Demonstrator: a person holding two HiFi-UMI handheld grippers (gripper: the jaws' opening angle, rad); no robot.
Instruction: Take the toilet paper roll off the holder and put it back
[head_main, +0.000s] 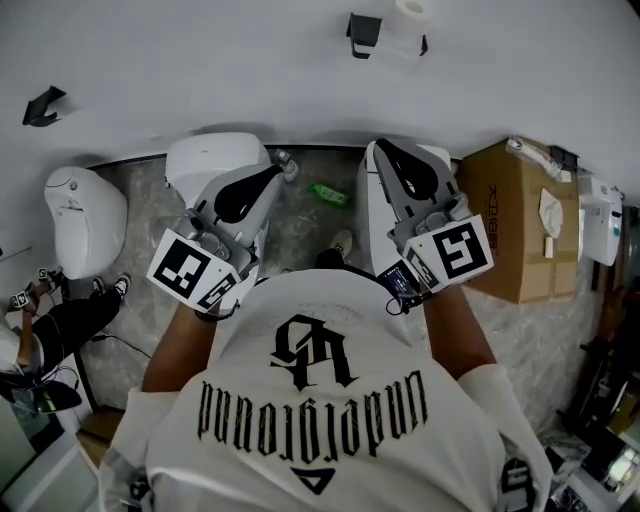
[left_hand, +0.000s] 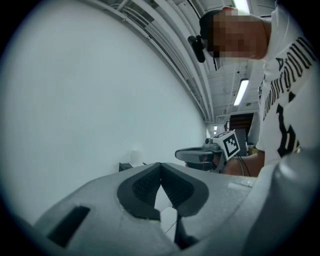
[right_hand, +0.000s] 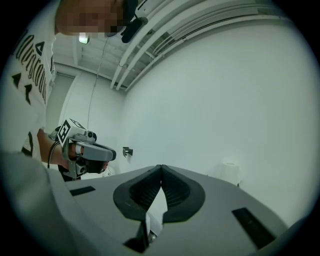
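Roll (head_main: 410, 12), cropped at the top edge on its holder (head_main: 365, 35), hangs well apart from left gripper (left_hand: 160, 165) and right gripper (right_hand: 160, 166), both closed empty

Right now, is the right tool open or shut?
Shut: the right tool has its jaws touching at the tips, nothing between them.

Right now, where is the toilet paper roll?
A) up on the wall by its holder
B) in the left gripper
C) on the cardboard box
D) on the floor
A: the toilet paper roll sits up on the white wall, right by its black holder.
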